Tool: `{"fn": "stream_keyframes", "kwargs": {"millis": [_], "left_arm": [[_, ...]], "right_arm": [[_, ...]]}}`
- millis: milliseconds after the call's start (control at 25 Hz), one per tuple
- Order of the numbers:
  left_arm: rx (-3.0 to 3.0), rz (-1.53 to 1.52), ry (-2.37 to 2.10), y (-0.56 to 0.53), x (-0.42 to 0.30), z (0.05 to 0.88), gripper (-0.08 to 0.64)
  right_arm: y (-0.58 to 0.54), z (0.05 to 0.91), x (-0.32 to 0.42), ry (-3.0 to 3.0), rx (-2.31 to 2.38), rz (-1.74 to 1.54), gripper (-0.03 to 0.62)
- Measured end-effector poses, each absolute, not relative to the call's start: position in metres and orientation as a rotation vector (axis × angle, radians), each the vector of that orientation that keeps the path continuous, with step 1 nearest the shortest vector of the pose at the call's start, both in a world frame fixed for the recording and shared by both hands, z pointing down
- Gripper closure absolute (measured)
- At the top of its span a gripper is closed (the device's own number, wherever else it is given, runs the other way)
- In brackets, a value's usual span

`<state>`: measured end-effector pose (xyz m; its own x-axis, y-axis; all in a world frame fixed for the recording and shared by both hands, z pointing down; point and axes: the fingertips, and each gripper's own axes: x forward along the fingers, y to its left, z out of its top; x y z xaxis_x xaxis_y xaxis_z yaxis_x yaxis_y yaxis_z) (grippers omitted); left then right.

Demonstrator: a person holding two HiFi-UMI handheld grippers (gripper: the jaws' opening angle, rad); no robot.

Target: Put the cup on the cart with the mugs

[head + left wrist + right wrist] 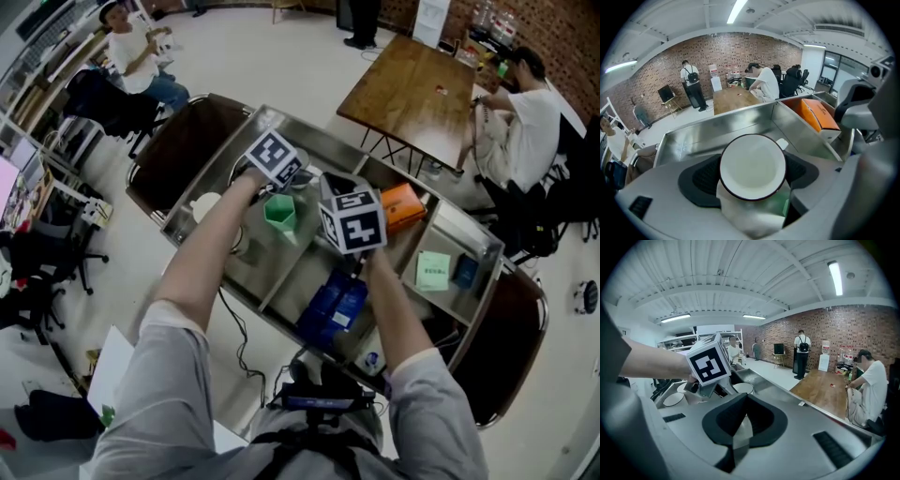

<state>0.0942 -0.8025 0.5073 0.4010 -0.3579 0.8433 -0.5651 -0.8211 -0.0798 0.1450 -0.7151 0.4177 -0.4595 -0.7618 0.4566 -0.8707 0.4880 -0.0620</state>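
Note:
A white cup with a dark rim sits upright between the jaws of my left gripper, whose dark pads press on both its sides. In the head view that gripper's marker cube hangs over the left part of the steel cart, just above a green cup. White mugs stand at the cart's left end; one mug also shows in the right gripper view. My right gripper is shut with nothing in it, and its cube is over the cart's middle.
The cart holds an orange box, blue packs and a green pad, each in its own compartment. Dark chairs stand at both ends. Beyond are a wooden table and seated people.

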Motion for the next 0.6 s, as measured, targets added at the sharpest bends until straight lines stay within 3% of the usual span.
{"fn": "stream_keyframes", "kwargs": {"millis": [280, 480, 600], "left_arm": [[2.450, 1.423, -0.805, -0.803, 0.098, 0.507, 0.153], [2.465, 1.378, -0.835, -0.806, 0.097, 0.503, 0.026], [2.471, 1.375, -0.836, -0.804, 0.096, 0.498, 0.025]], "right_arm": [[-0.714, 0.419, 0.149, -2.369, 1.369, 0.441, 0.584], [-0.712, 0.420, 0.149, -2.368, 1.370, 0.433, 0.584], [-0.712, 0.420, 0.150, -2.364, 1.377, 0.425, 0.584]]}}
